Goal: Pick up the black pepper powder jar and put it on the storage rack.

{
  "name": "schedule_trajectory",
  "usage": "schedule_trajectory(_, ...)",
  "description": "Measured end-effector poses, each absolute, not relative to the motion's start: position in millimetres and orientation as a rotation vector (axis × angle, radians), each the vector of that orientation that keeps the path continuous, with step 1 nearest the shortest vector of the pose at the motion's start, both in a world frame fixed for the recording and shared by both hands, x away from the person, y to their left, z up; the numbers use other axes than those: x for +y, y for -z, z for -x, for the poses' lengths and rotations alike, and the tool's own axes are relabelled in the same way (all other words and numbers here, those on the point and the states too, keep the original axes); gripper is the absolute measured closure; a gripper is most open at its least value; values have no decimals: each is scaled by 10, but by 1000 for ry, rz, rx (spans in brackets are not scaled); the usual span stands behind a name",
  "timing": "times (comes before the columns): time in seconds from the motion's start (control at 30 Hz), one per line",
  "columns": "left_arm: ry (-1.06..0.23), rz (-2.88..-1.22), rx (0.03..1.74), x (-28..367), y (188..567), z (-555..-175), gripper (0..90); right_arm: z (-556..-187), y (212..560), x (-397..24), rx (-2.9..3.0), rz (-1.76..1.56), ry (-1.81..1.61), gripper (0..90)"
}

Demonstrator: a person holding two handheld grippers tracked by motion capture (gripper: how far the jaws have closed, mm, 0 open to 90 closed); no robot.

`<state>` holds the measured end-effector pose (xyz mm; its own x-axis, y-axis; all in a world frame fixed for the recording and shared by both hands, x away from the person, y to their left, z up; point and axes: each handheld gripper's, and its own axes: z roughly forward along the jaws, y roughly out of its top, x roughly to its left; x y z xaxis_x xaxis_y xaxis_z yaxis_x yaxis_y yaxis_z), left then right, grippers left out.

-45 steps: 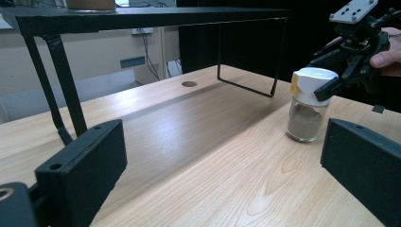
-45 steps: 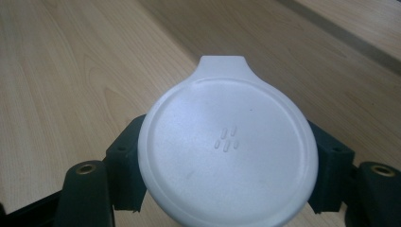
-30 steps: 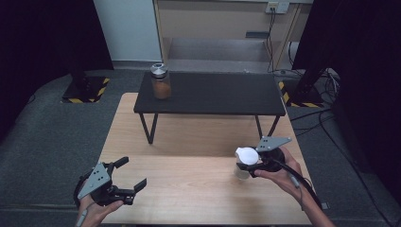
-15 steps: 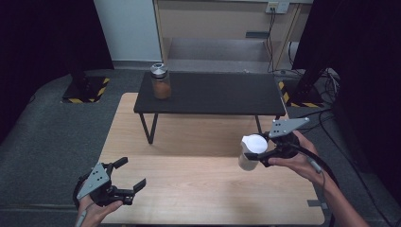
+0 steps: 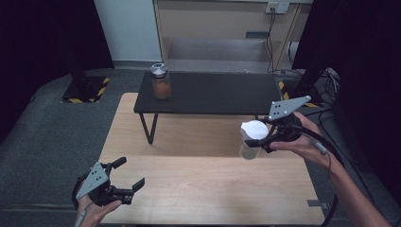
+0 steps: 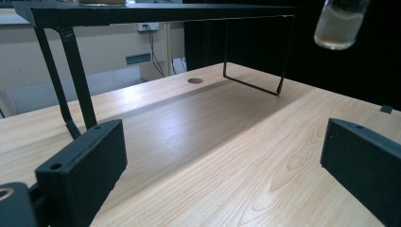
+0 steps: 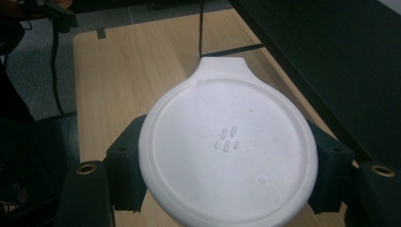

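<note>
Gripping a clear container point(image 5: 250, 142) just under its white lid point(image 5: 254, 128) with the right gripper point(image 5: 263, 136), both black pads pressed to the sides, well above the light wooden table point(image 5: 208, 189) near its right part and just in front of the low black shelf point(image 5: 213, 92). Seen from the right gripper view, round matte lid point(image 7: 229, 146) of white plastic, raised rim ring, a small pull tab jutting at the far edge, and a cluster of short embossed dashes at the centre; no readable writing there. Seen from the left gripper view, rounded transparent bottom of the container point(image 6: 339, 26) hanging in the air at upper right, walls cloudy and glossy.

Resting low near the table's front left corner, left gripper point(image 5: 126, 182) with jaws spread wide and nothing between them; blocky matte black pads with small screw holes, grey three-cornered plate on top.

Standing on the shelf's left end, a glass jar point(image 5: 161, 81) with a silvery metal cap and brownish contents; label not legible. Shelf top flat and dark, carried on thin black metal legs; pale straight wood grain across the table, with a small round hole point(image 6: 195, 81) in the top.
</note>
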<state>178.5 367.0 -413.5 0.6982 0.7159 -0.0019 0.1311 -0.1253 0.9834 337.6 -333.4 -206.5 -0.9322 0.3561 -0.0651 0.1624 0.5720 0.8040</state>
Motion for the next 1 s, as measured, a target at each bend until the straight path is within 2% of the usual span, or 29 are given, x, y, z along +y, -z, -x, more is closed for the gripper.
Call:
schedule_trajectory(0.6, -556, -1645, 716, 3677, 4155, -1808, 0, -3918, 1305, -3300, 2545, -538, -1272, 312)
schedule_trajectory(1.0, -551, -1649, 724, 3675, 4163, -1822, 0, -4247, 1066, -3173, 2492, -611, -1257, 312)
